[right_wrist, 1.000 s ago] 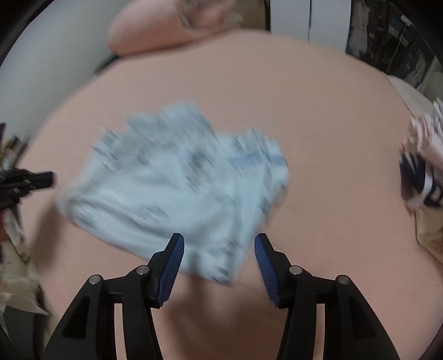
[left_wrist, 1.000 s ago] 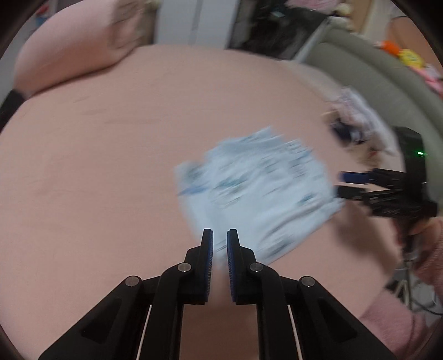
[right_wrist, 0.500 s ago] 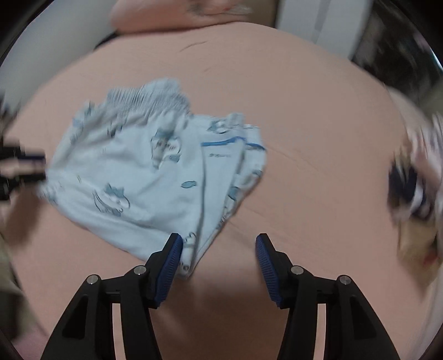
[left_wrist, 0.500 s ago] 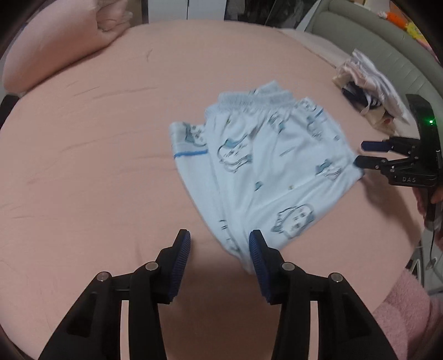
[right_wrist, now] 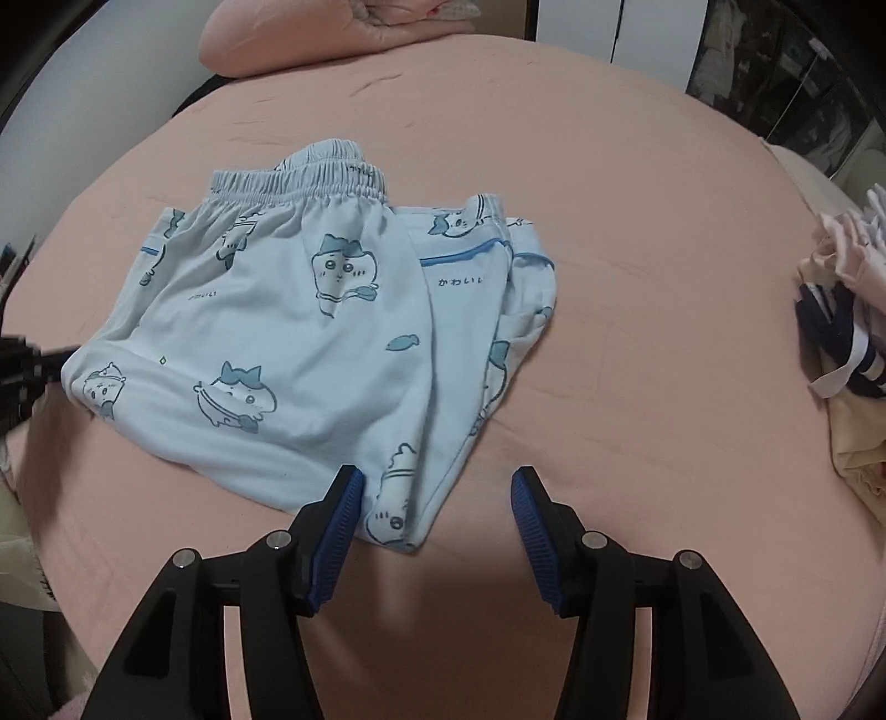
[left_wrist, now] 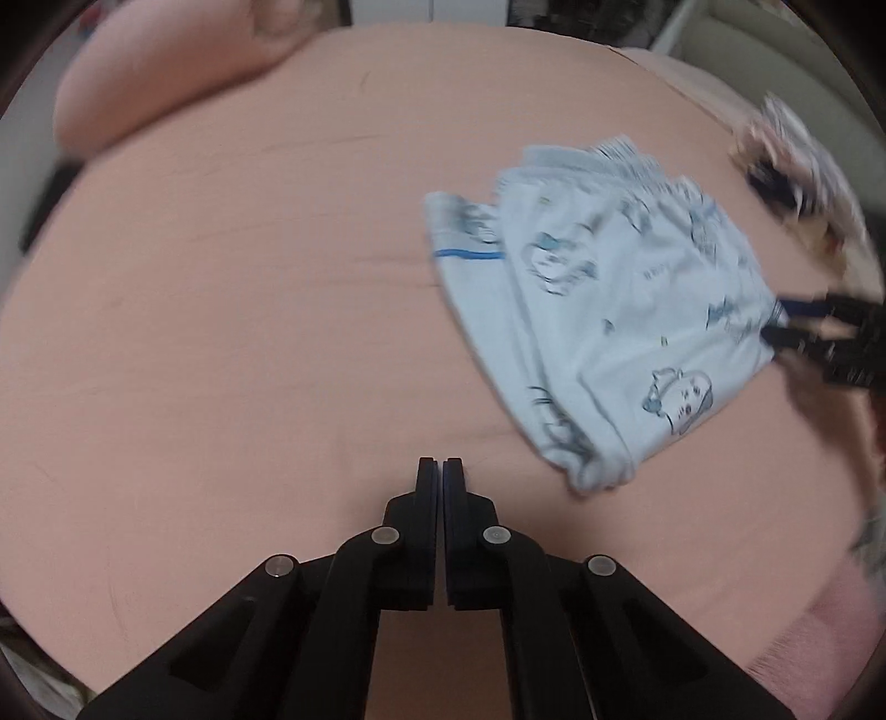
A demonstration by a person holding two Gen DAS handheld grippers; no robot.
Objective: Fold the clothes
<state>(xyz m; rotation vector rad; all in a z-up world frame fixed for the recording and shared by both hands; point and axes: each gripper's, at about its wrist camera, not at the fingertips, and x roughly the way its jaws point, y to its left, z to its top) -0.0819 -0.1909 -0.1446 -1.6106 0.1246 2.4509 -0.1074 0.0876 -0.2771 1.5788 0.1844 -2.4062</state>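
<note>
1. Your landmark is the pair of light blue pyjama shorts (right_wrist: 310, 343), printed with cartoon animals and folded over on itself; it lies flat on the bed (right_wrist: 637, 232), which is covered by a smooth pink sheet with a few faint creases.
2. Your right gripper (right_wrist: 437, 493) has its jaws spread wide, hovering at the near corner of the shorts; the left finger (right_wrist: 340, 515) sits just over the cloth's near edge, and nothing is pinched.
3. Your left gripper (left_wrist: 440, 471) has its jaws pressed together with nothing between them, over bare sheet just beside the shorts' near corner (left_wrist: 598, 343). In the right wrist view its tip shows only as a blurred dark shape at the shorts' left corner.
4. Beyond the shorts, at the far end of the bed, a pink pillow (right_wrist: 310, 33) rests against the pale wall.
5. To the right of the shorts, well apart from them, a heap of other clothes (right_wrist: 841, 327) lies at the bed's edge, cream, white and navy.
6. Behind the pillow stand white cupboard doors (right_wrist: 614, 27) and dark, cluttered shelving.
</note>
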